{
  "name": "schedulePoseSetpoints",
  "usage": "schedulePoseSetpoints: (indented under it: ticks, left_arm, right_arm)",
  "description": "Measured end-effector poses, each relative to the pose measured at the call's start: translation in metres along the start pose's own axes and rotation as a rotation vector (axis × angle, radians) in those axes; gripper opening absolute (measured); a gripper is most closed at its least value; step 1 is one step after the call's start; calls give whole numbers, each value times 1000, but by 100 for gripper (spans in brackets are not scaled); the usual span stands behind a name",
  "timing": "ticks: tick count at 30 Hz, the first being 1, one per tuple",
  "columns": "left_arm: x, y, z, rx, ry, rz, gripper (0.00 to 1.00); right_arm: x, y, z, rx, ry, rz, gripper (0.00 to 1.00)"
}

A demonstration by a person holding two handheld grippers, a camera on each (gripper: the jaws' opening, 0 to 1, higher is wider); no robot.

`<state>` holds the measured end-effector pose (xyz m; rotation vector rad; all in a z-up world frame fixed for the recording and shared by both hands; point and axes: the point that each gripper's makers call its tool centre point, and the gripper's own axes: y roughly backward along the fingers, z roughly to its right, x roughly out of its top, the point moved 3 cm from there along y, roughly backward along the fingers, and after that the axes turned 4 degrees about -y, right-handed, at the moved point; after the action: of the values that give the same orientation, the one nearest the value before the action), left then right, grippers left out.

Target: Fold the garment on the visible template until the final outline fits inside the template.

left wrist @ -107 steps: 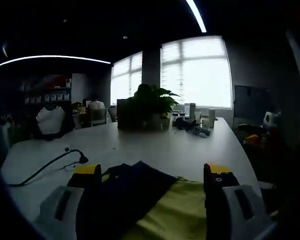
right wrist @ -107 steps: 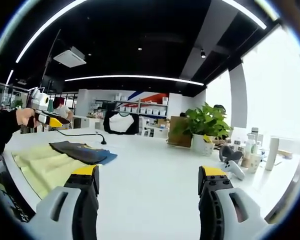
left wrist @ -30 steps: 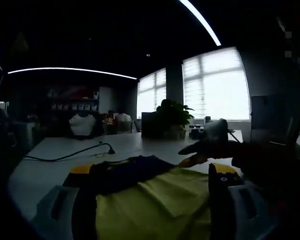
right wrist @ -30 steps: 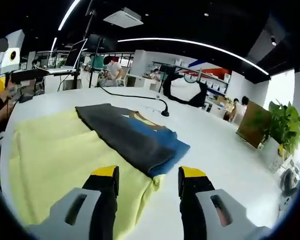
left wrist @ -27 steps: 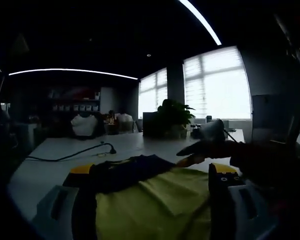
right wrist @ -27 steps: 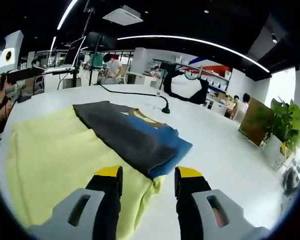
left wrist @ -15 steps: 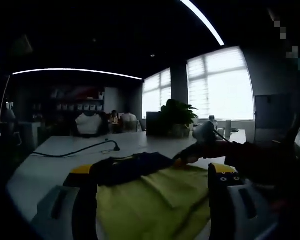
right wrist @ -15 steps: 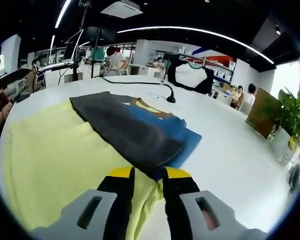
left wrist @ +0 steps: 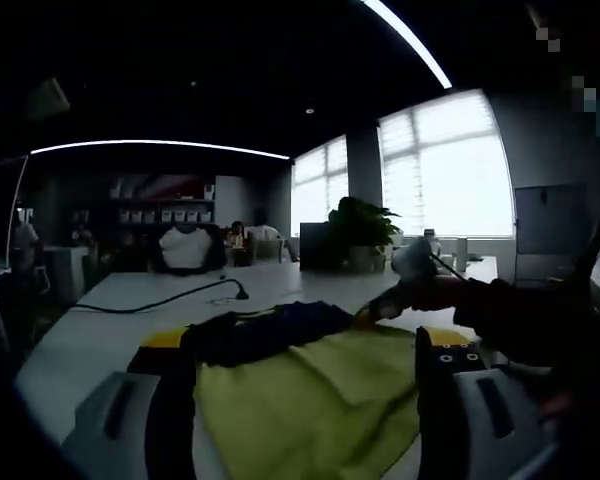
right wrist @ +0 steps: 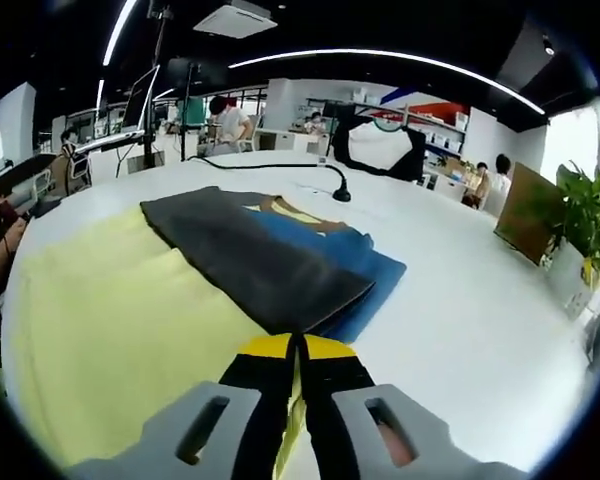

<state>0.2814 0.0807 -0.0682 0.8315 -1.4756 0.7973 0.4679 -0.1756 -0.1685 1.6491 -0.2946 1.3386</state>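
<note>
L gripper [left wrist: 305, 370] jaws spread wide, nothing pinched, yellow garment [right wrist: 110, 320] lying between them on white table [right wrist: 460, 300] | dark template [right wrist: 270, 260] on garment's far side | R gripper [right wrist: 296, 365] clamped on garment's near corner edge | fabric looks thin, limp, light, prob drapes & slides; pinch hems/corners.

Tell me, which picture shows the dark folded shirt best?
The right gripper view. There the dark folded shirt lies bright and whole on the yellow cloth, blue layer showing underneath. In the left gripper view it is a dim, dark lump beyond the jaws.
</note>
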Motion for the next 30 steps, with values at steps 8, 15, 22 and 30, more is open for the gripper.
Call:
schedulePoseSetpoints:
  ticks: [8,15,22,30]
  left_arm:
    - [0,4,-1,4,-12,-5,96]
    - [-6,7,-5,13,-15,-27,96]
    - [-5,11,-5,12,-37,-28,96]
    - [-1,18,-10,43,-36,-3,92]
  right_arm:
    - [-3,10,-7,33,-71,-11,0]
    - [-11,14,-15,43,-74,-31,0]
    - [-12,26,-12,14,-66,15,6]
    - [0,62,-11,-28,-20,188,19]
